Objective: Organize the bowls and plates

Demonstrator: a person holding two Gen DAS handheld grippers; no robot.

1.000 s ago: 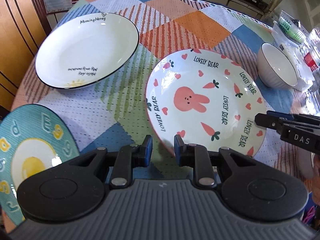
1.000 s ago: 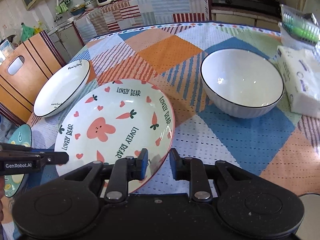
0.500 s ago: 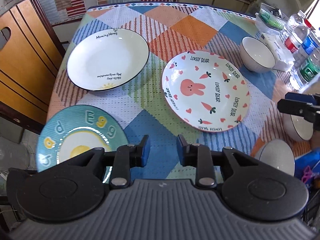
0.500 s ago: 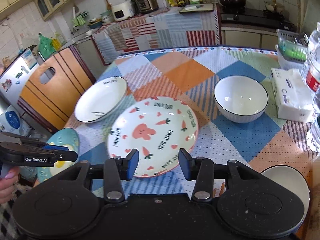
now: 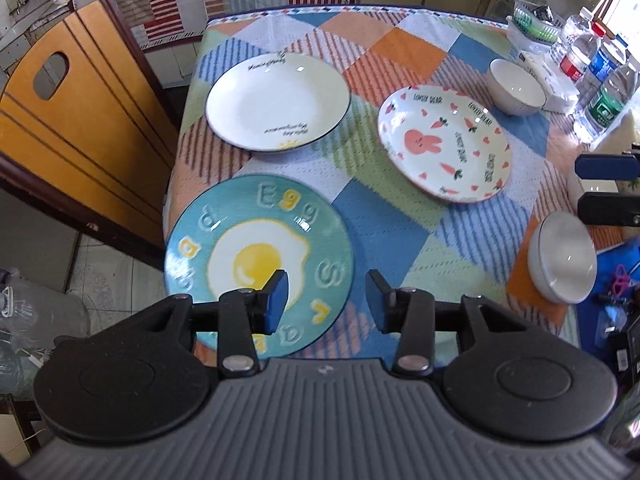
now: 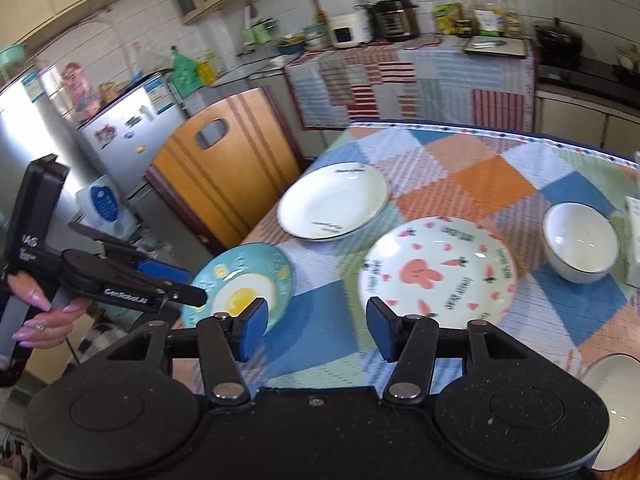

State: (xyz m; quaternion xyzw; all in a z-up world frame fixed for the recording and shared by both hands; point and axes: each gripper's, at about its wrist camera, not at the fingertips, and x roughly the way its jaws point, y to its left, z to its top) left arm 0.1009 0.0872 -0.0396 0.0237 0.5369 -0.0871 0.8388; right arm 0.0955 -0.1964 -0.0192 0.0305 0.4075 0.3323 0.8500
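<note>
Both grippers had drawn back and up from the pink rabbit plate (image 5: 444, 146) since a second before, and their jaws had spread from nearly closed to wide apart. That plate lay flat on the patchwork-clothed counter (image 5: 384, 236), with a white plate (image 5: 278, 102) well to its left and a blue egg plate (image 5: 258, 264) at the near left corner, jutting over the edge. A white bowl (image 5: 516, 87) stood just beyond the rabbit plate, and a second bowl (image 5: 562, 258) sat near the right edge.

The left gripper (image 5: 327, 300) hung empty above the egg plate's near rim. The right gripper (image 6: 316, 328) hovered empty too, between the egg plate (image 6: 240, 280) and the rabbit plate (image 6: 438, 268). Water bottles (image 5: 600, 80) stood at the far right, and a wooden chair back (image 6: 224, 176) stood beside the counter.
</note>
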